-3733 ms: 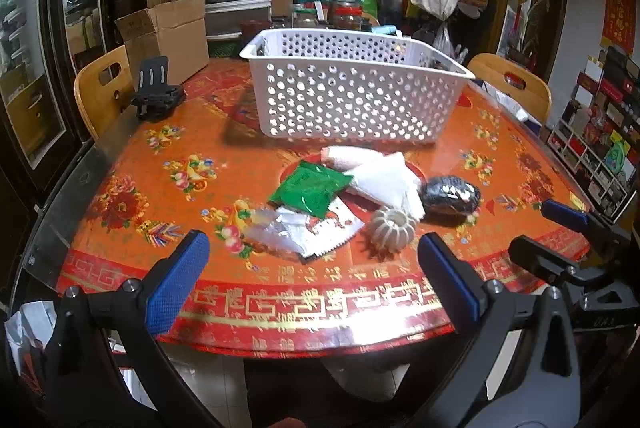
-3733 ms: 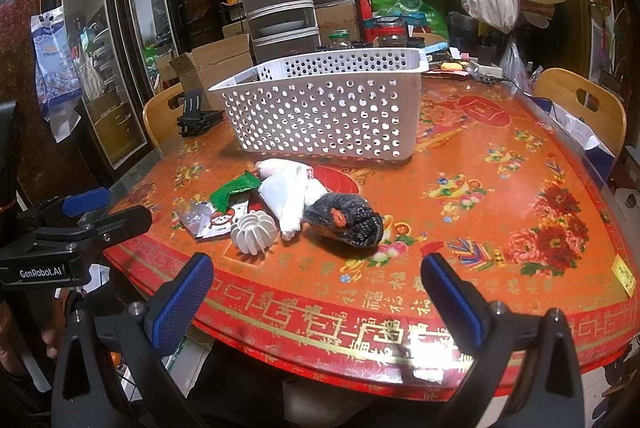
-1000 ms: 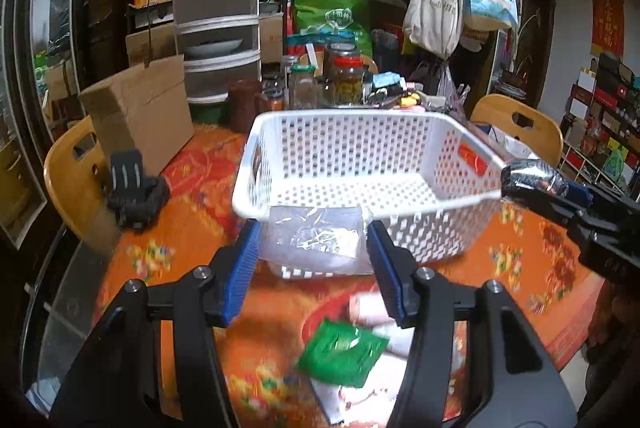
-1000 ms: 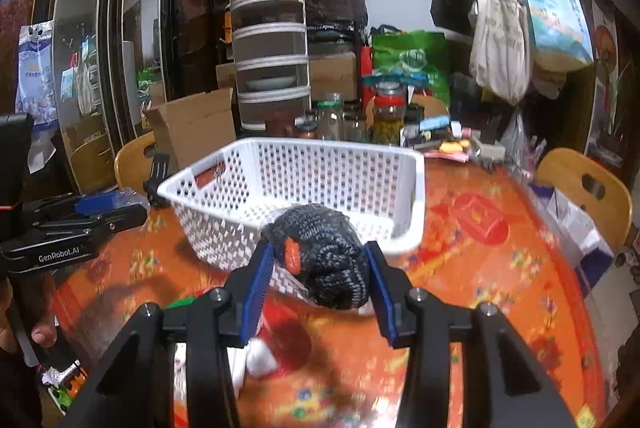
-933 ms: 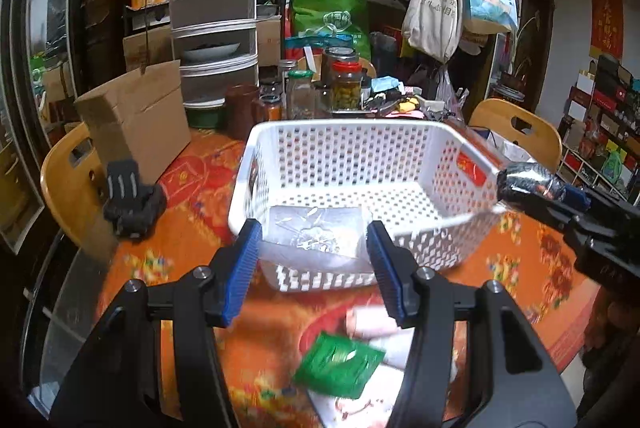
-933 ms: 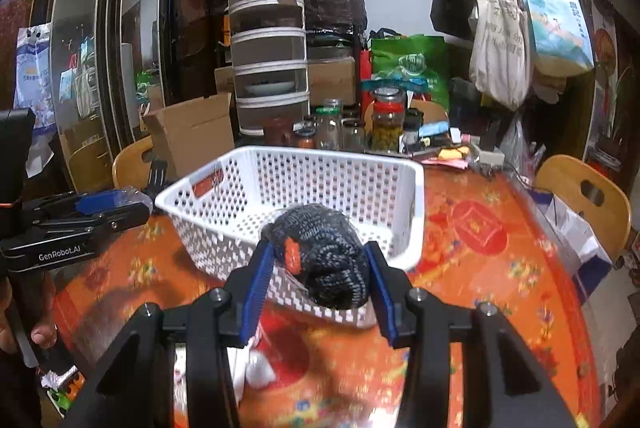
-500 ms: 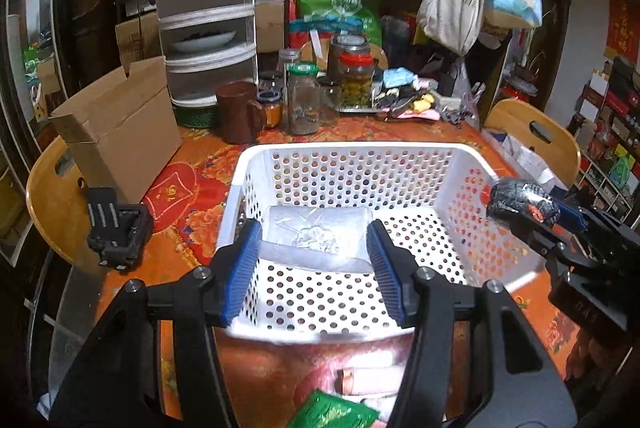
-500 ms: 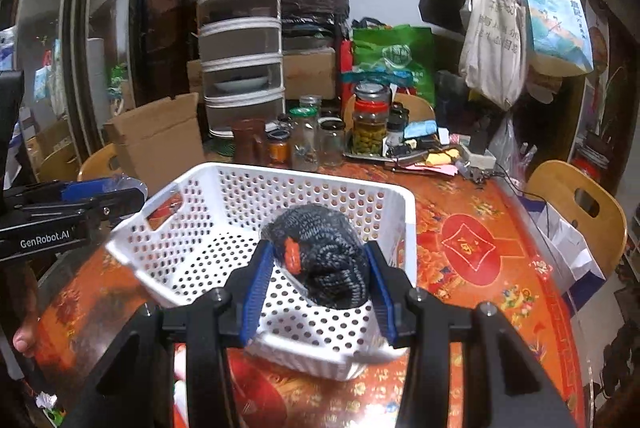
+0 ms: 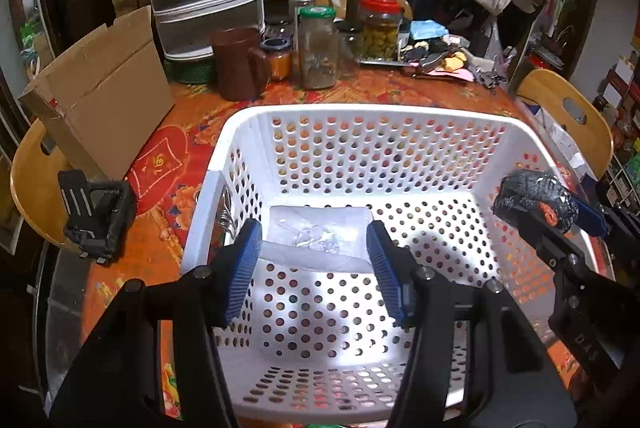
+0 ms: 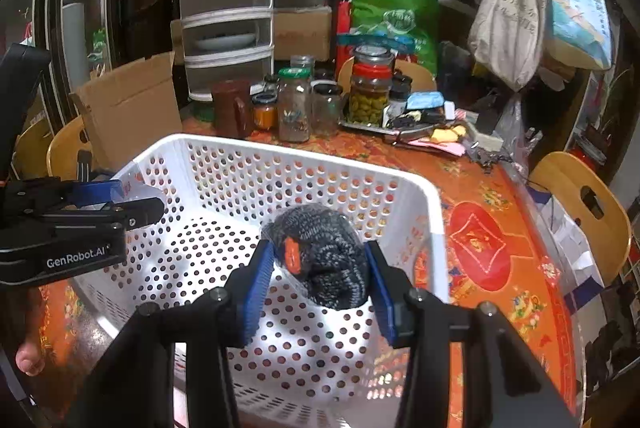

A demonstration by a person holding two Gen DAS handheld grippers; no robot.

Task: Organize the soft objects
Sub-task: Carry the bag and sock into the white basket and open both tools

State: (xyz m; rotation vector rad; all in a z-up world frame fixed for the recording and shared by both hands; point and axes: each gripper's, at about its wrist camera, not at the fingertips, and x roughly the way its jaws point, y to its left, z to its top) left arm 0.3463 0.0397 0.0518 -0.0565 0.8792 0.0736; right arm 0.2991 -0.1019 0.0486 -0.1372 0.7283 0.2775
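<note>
The near rim of the white perforated plastic basket is hidden behind the black arms of the left gripper. The clear crinkled plastic packet has both side edges covered by the blue pads, and its contents are too faint to tell. The right gripper hides the sides of the dark grey knitted bundle.
</note>
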